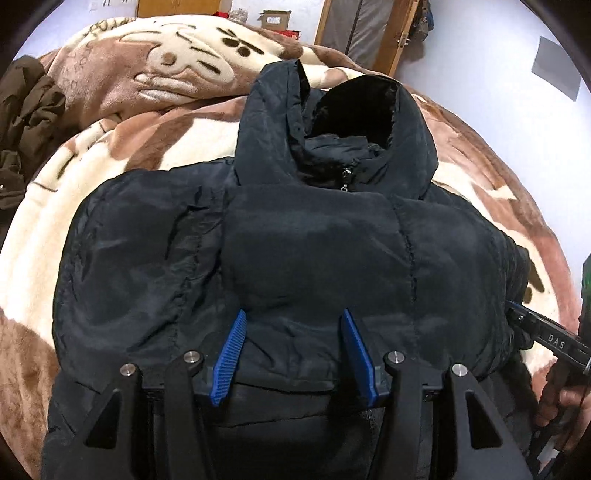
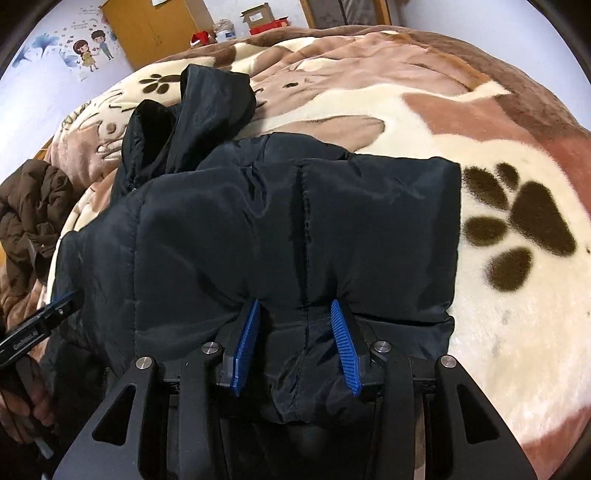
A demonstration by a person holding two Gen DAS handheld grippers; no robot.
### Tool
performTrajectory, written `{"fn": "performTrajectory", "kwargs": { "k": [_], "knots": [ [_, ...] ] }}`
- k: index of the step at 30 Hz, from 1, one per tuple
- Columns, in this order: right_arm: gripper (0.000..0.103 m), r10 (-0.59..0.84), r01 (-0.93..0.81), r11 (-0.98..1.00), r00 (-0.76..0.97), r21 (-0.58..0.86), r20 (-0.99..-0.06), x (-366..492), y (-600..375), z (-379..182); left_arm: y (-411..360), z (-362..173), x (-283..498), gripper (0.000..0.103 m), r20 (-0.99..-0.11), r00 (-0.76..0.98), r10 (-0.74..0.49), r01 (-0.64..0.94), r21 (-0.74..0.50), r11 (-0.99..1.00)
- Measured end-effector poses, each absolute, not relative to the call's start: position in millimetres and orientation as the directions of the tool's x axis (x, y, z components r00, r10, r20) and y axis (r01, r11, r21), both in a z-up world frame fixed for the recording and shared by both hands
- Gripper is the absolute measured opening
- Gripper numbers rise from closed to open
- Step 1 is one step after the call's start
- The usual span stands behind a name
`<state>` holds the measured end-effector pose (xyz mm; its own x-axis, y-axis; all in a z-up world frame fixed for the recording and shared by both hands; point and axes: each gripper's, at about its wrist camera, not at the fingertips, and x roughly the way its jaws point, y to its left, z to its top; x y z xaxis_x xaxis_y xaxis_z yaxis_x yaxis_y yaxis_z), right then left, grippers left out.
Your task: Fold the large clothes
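A black puffer jacket lies folded on the bed, its hood toward the far side. My left gripper is shut on a thick fold of the near edge, and fabric bulges between its blue pads. In the right wrist view my right gripper grips the same jacket further along the near edge. The cloth puckers at its fingertips and bunches between the pads. Each wrist view shows the other gripper's tip at the jacket's side: right gripper, left gripper.
A plush brown and cream blanket with paw prints covers the bed. A brown quilted coat lies crumpled at the left edge. A wooden wardrobe and a cardboard box stand behind. A hand holds the right gripper.
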<state>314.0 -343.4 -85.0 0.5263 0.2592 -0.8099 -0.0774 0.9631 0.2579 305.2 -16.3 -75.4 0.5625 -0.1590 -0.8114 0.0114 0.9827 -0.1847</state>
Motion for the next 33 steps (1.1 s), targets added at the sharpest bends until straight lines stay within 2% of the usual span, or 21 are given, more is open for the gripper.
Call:
{"fn": "performTrajectory", "kwargs": {
  "k": [4,7,9,13,19,24,27,30,33],
  "knots": [
    [0.041,0.277,-0.099,0.957,0.603,0.274,-0.748,300.5,-351.3,-45.9,-10.4,-44.3,297.1,0.056,-0.759,0.624,-0.188,0.009,-0.233,0.972],
    [0.041,0.272,-0.114,0.959,0.637,0.261,-0.721,308.0,-346.6,-28.6,-18.1,-26.1,304.9,0.056,-0.721,0.670,-0.177,0.034,-0.209,0.977],
    [0.041,0.264,-0.115,0.962,0.622,0.247,-0.737,324.5,-338.2,-32.2,-25.1,-28.8,320.4,0.056,-0.725,0.673,-0.146,0.045,-0.156,0.987],
    [0.041,0.240,-0.107,0.970,0.531,0.216,-0.813,357.5,-322.5,-69.3,-20.0,-74.0,352.0,0.056,-0.808,0.579,-0.110,-0.004,-0.138,0.990],
    [0.041,0.195,-0.127,0.981,0.528,0.150,-0.827,362.2,-310.1,-92.2,-21.9,-96.8,350.5,0.058,-0.793,0.603,-0.092,0.026,-0.096,0.995],
    [0.041,0.194,-0.119,0.981,0.527,0.155,-0.828,358.2,-315.2,-78.8,-21.7,-90.6,348.6,0.058,-0.798,0.595,-0.095,0.022,-0.102,0.994],
    [0.041,0.221,-0.121,0.975,0.577,0.185,-0.786,338.9,-320.3,-48.3,-13.5,-69.4,339.8,0.056,-0.795,0.596,-0.115,0.013,-0.134,0.991],
    [0.041,0.253,-0.157,0.967,0.618,0.199,-0.744,310.6,-320.4,-28.0,-3.6,-47.0,310.1,0.056,-0.749,0.648,-0.137,0.030,-0.154,0.988],
    [0.041,0.265,-0.191,0.963,0.573,0.188,-0.776,299.7,-307.3,-43.2,3.7,-54.2,297.5,0.056,-0.759,0.639,-0.128,0.026,-0.145,0.989]
  ]
}}
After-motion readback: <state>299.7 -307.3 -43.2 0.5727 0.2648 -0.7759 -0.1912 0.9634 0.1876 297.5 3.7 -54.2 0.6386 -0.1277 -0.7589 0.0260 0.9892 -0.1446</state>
